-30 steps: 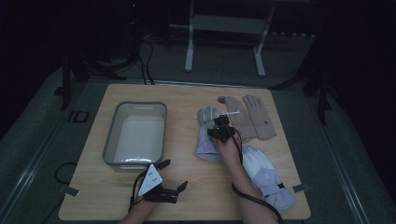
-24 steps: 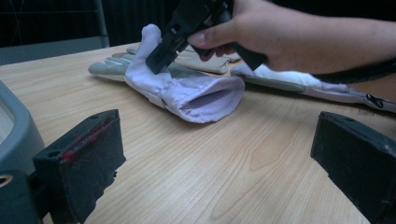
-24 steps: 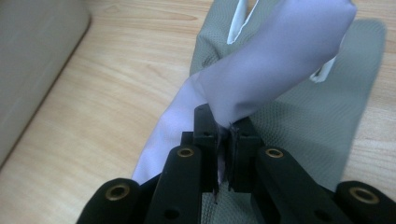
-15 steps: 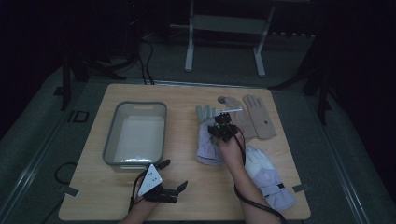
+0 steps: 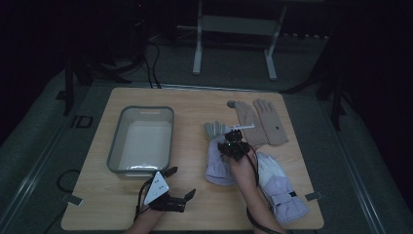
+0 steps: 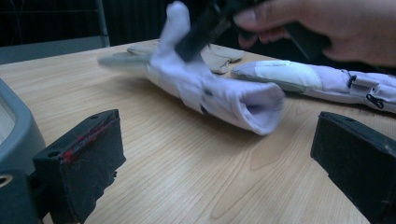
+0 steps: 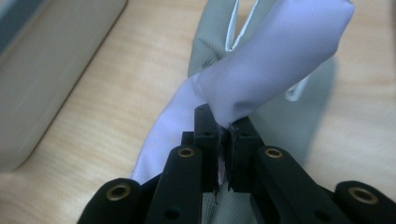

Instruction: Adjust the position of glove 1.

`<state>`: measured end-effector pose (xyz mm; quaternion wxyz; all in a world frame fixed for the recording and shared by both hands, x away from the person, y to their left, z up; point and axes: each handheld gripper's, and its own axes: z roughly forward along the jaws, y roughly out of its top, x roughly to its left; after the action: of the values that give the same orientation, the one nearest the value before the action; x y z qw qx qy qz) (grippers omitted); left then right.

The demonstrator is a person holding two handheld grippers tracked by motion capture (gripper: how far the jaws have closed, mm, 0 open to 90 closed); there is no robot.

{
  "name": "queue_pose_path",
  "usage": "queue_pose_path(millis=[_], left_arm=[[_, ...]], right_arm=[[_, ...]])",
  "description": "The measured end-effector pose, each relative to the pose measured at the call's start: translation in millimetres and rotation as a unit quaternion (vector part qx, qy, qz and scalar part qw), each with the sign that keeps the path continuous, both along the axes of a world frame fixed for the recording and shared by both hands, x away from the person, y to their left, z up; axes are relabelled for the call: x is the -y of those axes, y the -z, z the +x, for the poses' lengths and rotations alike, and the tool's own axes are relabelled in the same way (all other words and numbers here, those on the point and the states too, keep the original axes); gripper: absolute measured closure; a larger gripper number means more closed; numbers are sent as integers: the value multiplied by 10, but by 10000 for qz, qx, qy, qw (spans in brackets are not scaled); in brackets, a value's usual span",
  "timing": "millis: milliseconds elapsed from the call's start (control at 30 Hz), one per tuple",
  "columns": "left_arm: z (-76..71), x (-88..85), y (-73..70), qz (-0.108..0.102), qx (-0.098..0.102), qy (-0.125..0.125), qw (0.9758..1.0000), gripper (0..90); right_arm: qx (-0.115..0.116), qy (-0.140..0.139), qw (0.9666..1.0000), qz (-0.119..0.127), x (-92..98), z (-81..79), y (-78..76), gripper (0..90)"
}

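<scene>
On the wooden worktop [image 5: 195, 105], mid-right, the right claw [image 5: 233, 146] is clenched on a fold of the lavender ski glove [image 5: 217, 163]; the right gripper view shows the jaws pressed together with the pale purple fabric [image 7: 275, 70] pinched between them and bunched upward, grey palm material under it. In the left gripper view that same glove [image 6: 219, 95] is partly raised at the finger end, cuff opening facing the camera and lying on the wood, with the person's right hand [image 6: 327, 28] above it. A second lavender ski glove [image 5: 280, 187] lies just right of the first, cuff toward the near right corner, under or beside the right forearm. Farther back, a pair of beige knit gloves [image 5: 260, 122] lies flat, fingers pointing away, close to the claw's tip; a small round dark thing [image 5: 231, 104] sits by them, too small to identify. A grey plastic bin [image 5: 127, 151] stands on the left half, well apart from the gloves, nothing visible inside. The left claw [image 5: 181, 184] is released, jaws spread wide, low over the near edge, just in front of the bin's near right corner; its own view shows both black jaws far apart with bare wood between. Surroundings dark; metal stand legs [image 5: 234, 44] beyond the worktop.
</scene>
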<state>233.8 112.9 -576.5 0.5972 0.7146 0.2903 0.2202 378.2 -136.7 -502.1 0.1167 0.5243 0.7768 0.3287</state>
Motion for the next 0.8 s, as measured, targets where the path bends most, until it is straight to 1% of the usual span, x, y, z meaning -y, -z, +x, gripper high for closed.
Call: queue_pose_path(millis=[167,233,300,367,400,433,467,500,533,567,633,667,700,733,767,800], left_arm=[[0,-1,0,-1,1,4,10000,28],[0,-2,0,-5,-17,3,10000,28],[0,-1,0,-6,-17,1,10000,28],[0,-1,-1,2,-19,-4,10000,28],[0,-1,0,1,-18,-3,10000,28],[0,-1,-1,1,-19,-2,10000,28],[0,-1,0,-2,-17,-2,10000,28],[0,-1,-1,3,-19,-3,10000,28],[0,0,-1,4,-20,-5,10000,28],[0,0,-1,4,-20,-5,10000,28],[0,-2,0,-2,-20,4,10000,28],[0,-1,0,-6,-18,3,10000,28],[0,-1,0,-6,-18,3,10000,28],[0,0,0,-1,-19,-5,10000,28],[0,0,0,-1,-20,-7,10000,28],[0,1,-1,0,-21,-10,10000,28]], right_arm=[[-171,49,9998,-90,-8,-63,219,841],[-222,24,9997,-18,7,-67,304,831],[-230,19,9997,82,36,-66,333,815],[-280,0,9995,141,61,-49,322,781],[-297,-33,9994,148,71,-41,311,751],[-261,-104,9995,140,85,-38,300,705],[-192,-164,9996,100,95,-39,287,652],[-182,-291,9994,85,110,-36,280,584],[-157,-398,9990,122,128,-34,275,528],[-106,-469,9988,100,145,-37,266,508],[-153,-443,9988,130,190,-56,226,483],[-121,-456,9988,164,217,-67,200,432],[-121,-456,9988,164,217,-67,200,432],[-93,-451,9988,151,243,-79,171,403],[-23,-433,9989,157,302,-109,91,324],[11,-458,9987,202,331,-124,52,272]])
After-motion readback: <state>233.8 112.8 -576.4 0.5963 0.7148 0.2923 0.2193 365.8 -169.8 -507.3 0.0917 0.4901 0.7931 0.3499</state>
